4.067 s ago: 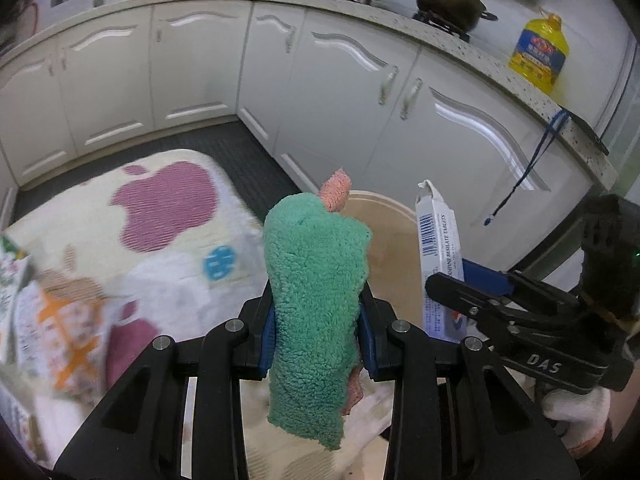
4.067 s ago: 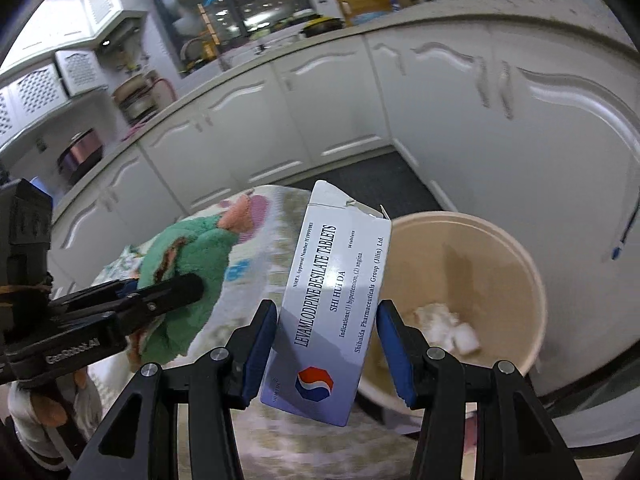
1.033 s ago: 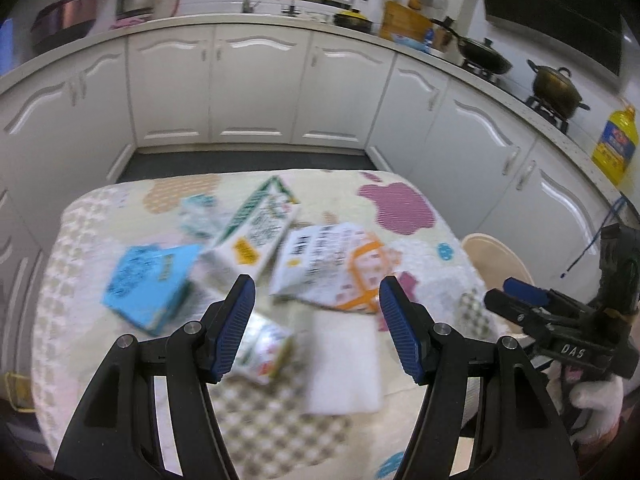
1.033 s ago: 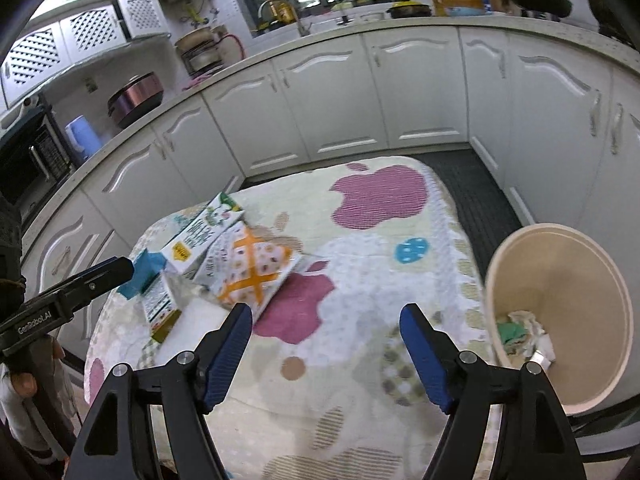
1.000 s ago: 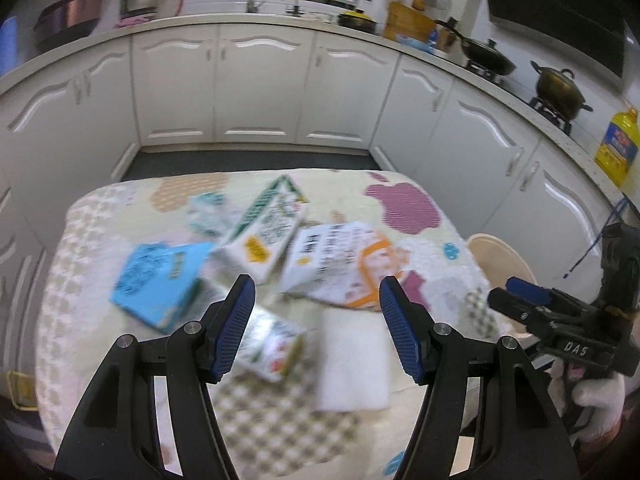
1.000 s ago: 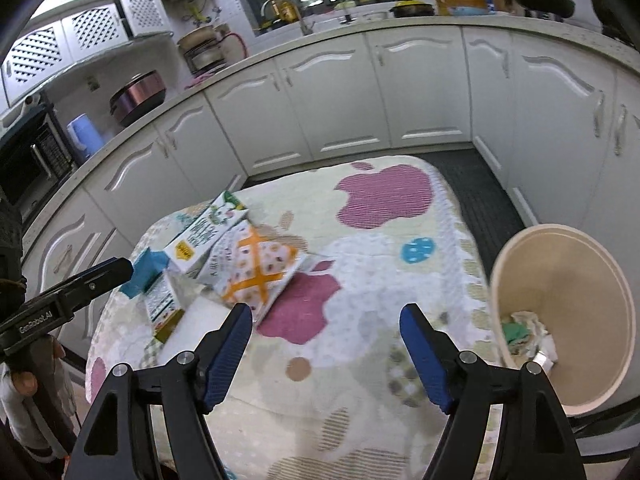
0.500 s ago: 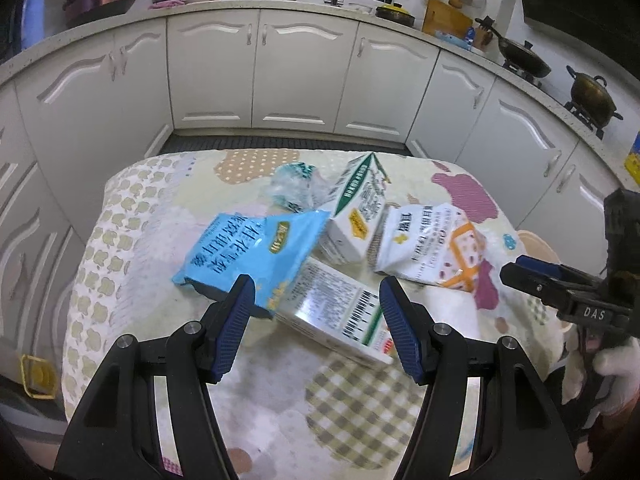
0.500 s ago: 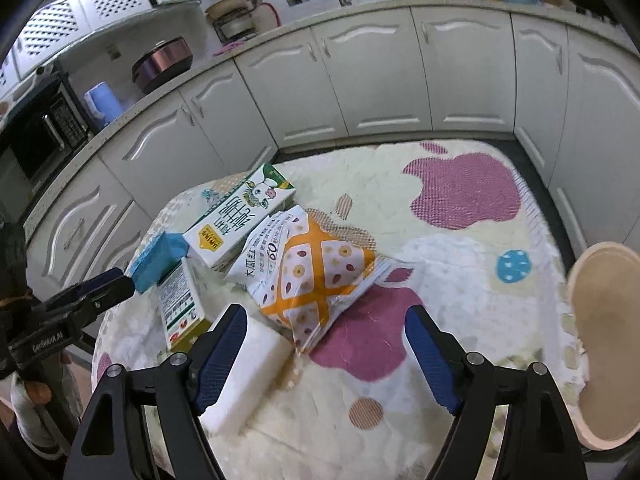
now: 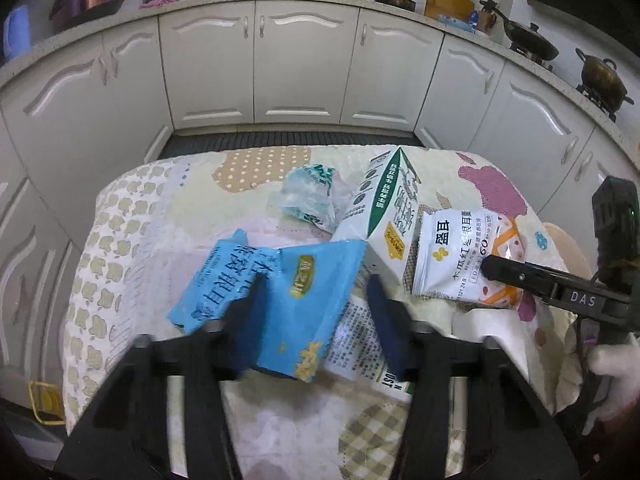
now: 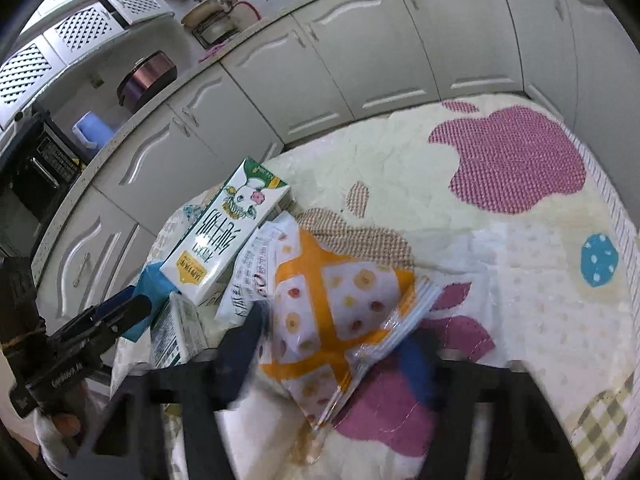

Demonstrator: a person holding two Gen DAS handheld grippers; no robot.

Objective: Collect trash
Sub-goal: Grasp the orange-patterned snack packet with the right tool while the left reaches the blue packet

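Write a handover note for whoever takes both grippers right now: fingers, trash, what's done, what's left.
Left gripper: jaws have just been closing, with the blue packet between the fingers; blur hides whether they pinch it.
Right gripper: also closing, around the orange-and-white packet; grip unclear.
Still on the table: milk carton, crumpled wrapper, small carton under the blue packet, white pad.
Bin stands beside the table; its inside is out of view, so what is done cannot be told.
Left: secure both packets, bin them, then the rest.
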